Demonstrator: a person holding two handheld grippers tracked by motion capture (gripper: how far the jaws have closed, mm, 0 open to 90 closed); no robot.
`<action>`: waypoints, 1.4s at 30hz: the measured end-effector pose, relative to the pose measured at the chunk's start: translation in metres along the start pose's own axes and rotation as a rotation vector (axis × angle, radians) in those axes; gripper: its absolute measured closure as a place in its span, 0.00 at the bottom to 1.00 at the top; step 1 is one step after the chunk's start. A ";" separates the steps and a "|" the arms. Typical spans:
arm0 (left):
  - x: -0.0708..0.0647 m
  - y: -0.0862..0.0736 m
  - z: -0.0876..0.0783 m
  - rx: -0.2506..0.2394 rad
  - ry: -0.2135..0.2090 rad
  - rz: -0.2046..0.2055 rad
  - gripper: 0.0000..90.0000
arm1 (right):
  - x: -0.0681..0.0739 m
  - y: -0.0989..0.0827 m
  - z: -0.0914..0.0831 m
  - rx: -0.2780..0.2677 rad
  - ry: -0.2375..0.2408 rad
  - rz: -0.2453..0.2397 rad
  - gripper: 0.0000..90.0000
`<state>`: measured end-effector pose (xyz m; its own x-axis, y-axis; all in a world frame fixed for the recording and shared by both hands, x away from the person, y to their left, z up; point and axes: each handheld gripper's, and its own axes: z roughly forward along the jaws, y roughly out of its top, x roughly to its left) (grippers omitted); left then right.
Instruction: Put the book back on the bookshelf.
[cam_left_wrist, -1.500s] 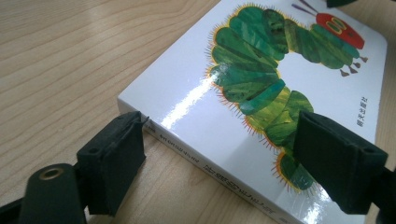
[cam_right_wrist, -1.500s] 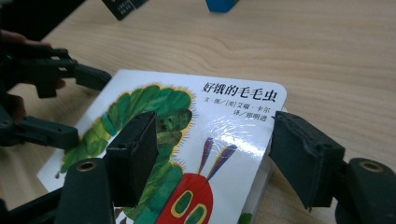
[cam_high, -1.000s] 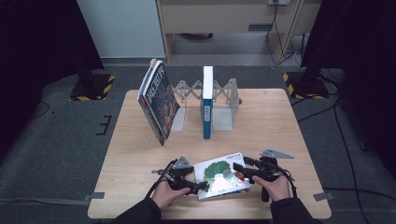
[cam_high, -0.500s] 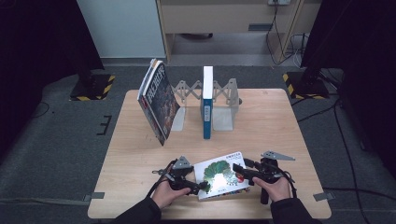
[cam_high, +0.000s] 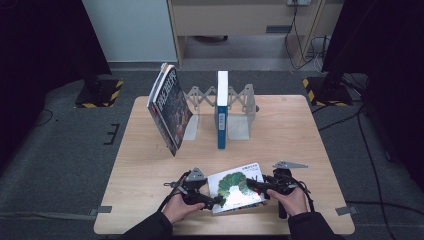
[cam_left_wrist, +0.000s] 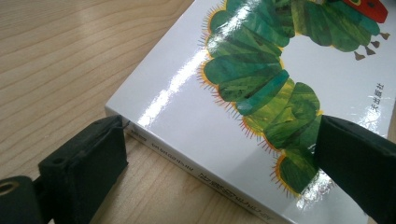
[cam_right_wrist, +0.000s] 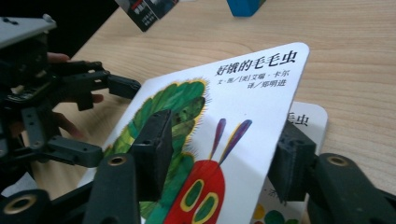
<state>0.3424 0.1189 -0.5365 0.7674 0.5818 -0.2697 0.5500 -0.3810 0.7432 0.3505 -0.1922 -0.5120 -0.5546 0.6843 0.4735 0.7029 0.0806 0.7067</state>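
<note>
A wooden table in a dim room

The light wood table (cam_high: 300, 130) stands on grey carpet floor (cam_high: 65, 160). Behind it are a pale panel (cam_high: 130, 30) and a beige cabinet (cam_high: 235, 17); yellow-black striped bases (cam_high: 102, 92) stand near, perhaps of dark stands.

Light wood table (cam_high: 300, 130), on grey floor (cam_high: 60, 165). On it, far side: grey expanding book rack (cam_high: 239, 120), blue-spined book (cam_high: 221, 111) upright in it. Dark-covered book (cam_high: 169, 107) stands just left of rack, tilted, bottom edge on the wood. Near edge: white caterpillar book (cam_high: 235, 186), spine side lying on the table, front cover lifted off the page beneath at the opposite side. Rest of the top is bare wood. Tape tabs (cam_high: 104, 210) at the near corners.
</note>
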 end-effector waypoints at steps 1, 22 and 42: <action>0.000 0.000 0.000 0.000 -0.001 0.000 0.02 | -0.002 0.000 0.001 0.009 -0.004 -0.005 0.55; 0.003 0.001 0.000 -0.008 0.003 -0.017 0.04 | -0.008 0.007 0.000 -0.013 0.057 0.001 0.77; 0.008 0.001 0.000 -0.036 -0.049 -0.076 0.02 | 0.003 0.017 -0.016 -0.126 0.188 -0.022 0.92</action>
<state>0.3486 0.1237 -0.5379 0.7395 0.5718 -0.3552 0.5958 -0.3104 0.7408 0.3534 -0.2011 -0.4903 -0.6503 0.5356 0.5388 0.6351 -0.0059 0.7724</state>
